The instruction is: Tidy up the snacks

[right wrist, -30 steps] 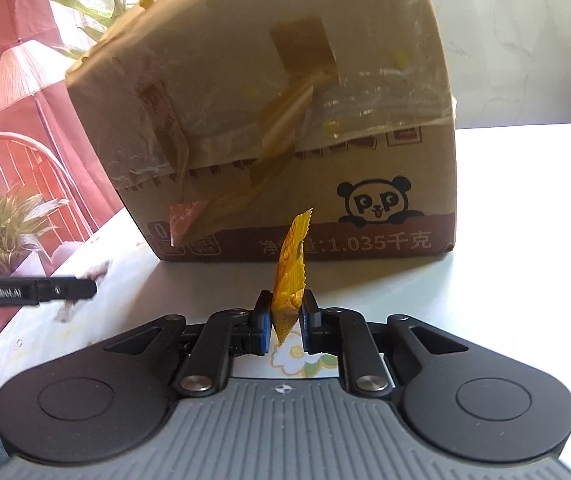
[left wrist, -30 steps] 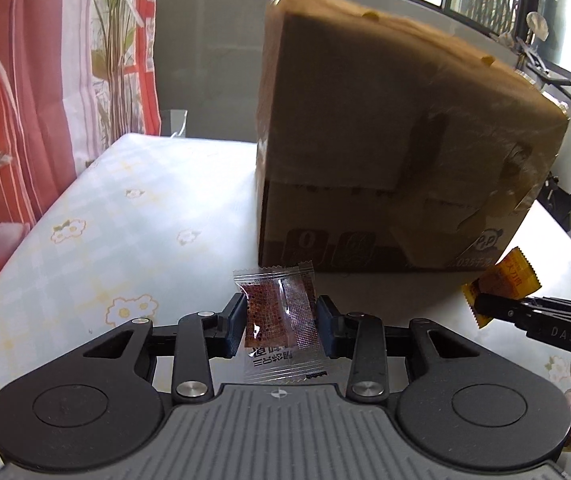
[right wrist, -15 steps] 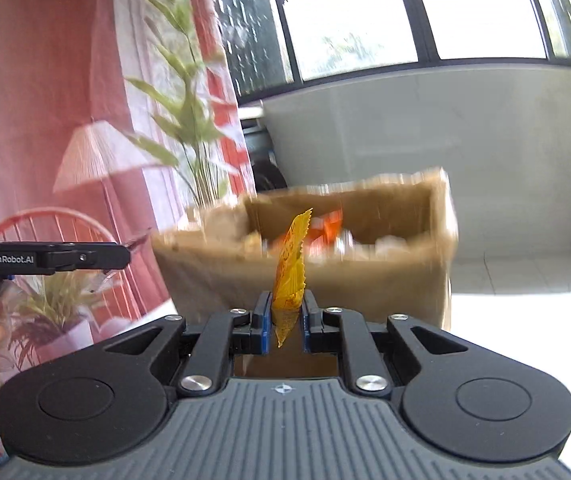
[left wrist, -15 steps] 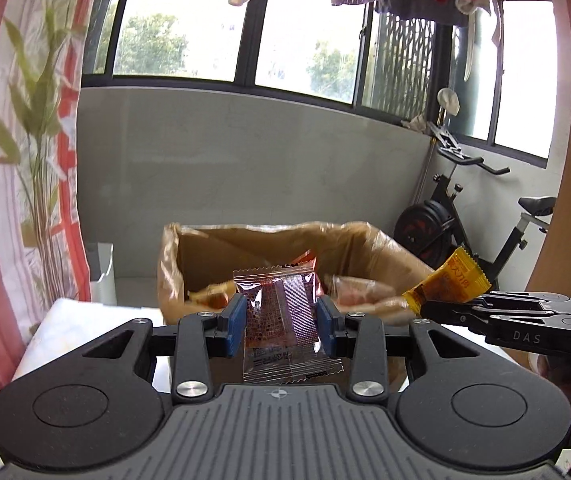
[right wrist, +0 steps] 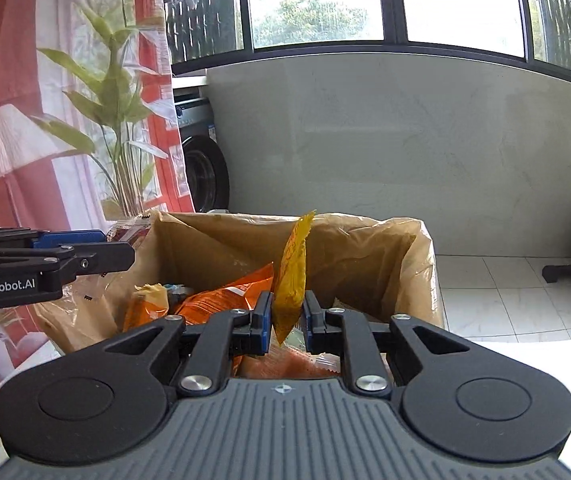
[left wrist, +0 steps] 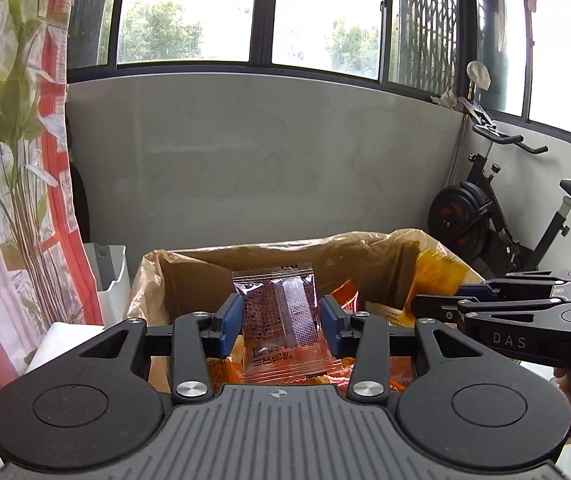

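An open cardboard box [left wrist: 189, 276] lined with brown plastic holds several orange snack packets [right wrist: 221, 300]. My left gripper [left wrist: 281, 322] is above the box, its jaws parted slightly wider than a clear packet with dark red filling [left wrist: 279, 320] that hangs between them. My right gripper [right wrist: 287, 320] is also over the box [right wrist: 365, 248], jaws parted around a yellow packet [right wrist: 291, 280] standing on edge and seemingly slipping. Each gripper shows in the other's view: the right [left wrist: 437, 304], the left [right wrist: 125, 256].
A white table [right wrist: 545, 364] bears the box. A white bin [left wrist: 111, 280] and a leafy plant [left wrist: 13, 128] stand to the left, an exercise bike [left wrist: 497, 220] to the right, a washing machine [right wrist: 197, 160] behind the curtain.
Both grippers rose from table level in front of the box to above its open top. Both jaws have widened, loosening on their packets.
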